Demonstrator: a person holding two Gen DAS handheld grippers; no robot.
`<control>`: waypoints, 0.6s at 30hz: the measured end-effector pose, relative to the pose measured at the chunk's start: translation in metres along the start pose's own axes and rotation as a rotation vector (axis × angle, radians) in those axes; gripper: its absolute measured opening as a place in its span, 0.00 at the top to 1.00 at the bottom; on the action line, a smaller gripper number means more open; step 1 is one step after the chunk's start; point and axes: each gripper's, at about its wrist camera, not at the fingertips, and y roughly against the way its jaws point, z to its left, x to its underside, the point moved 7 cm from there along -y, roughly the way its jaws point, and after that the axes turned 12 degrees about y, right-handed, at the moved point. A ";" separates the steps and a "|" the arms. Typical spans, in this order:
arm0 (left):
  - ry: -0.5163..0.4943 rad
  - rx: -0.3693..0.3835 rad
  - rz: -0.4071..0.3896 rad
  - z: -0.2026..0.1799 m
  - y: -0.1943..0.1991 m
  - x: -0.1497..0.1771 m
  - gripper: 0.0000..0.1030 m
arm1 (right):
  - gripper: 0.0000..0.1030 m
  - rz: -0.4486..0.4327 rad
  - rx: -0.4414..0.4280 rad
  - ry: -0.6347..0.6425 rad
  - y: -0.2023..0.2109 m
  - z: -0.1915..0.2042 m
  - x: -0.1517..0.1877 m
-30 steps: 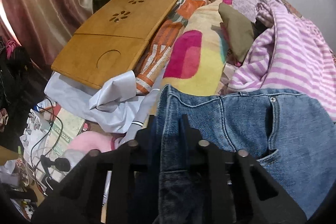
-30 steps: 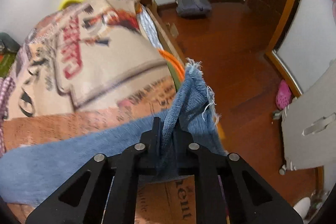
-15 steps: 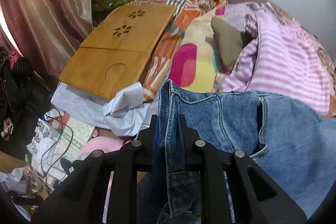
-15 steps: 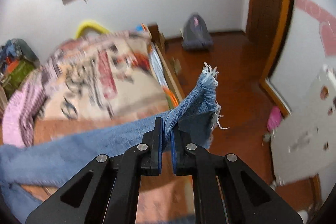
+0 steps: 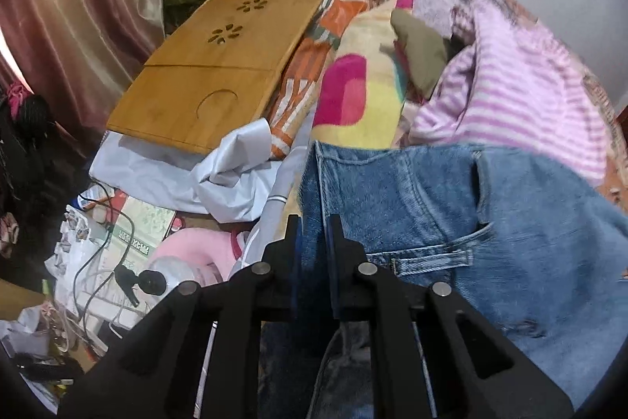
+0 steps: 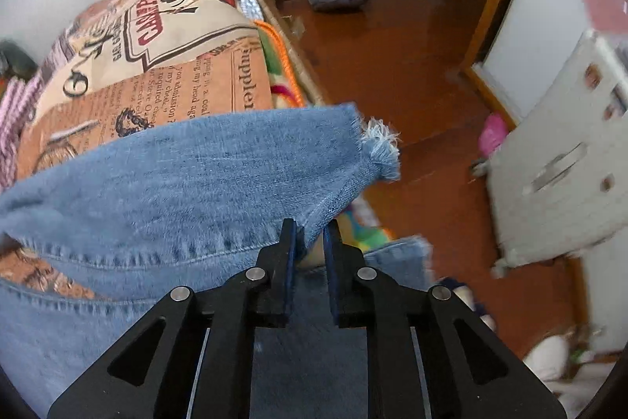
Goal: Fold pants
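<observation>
The pants are blue jeans. In the left wrist view my left gripper [image 5: 314, 226] is shut on the waistband corner of the jeans [image 5: 431, 207], whose pocket side spreads to the right over the bed. In the right wrist view my right gripper [image 6: 310, 234] is shut on the jeans leg [image 6: 196, 175] near its frayed hem [image 6: 378, 148]. That leg stretches left across the bed, and the other leg lies below it.
A bamboo lap tray [image 5: 212, 73] lies on the bed at the left, beside white cloth [image 5: 219, 175]. A pink striped garment [image 5: 522, 97] and colourful blankets lie behind the jeans. A printed cover [image 6: 157, 38] covers the bed; wooden floor [image 6: 412, 65] and a white cabinet [image 6: 561, 160] are at the right.
The right gripper has turned and dropped, so the hem that stood upright now lies spread flat and wide across the view. The left gripper kept its hold and shifted slightly with the waistband.
</observation>
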 end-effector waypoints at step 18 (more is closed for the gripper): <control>-0.026 0.078 0.132 -0.006 -0.066 -0.031 0.31 | 0.45 -0.289 -0.266 0.382 0.092 0.217 -0.097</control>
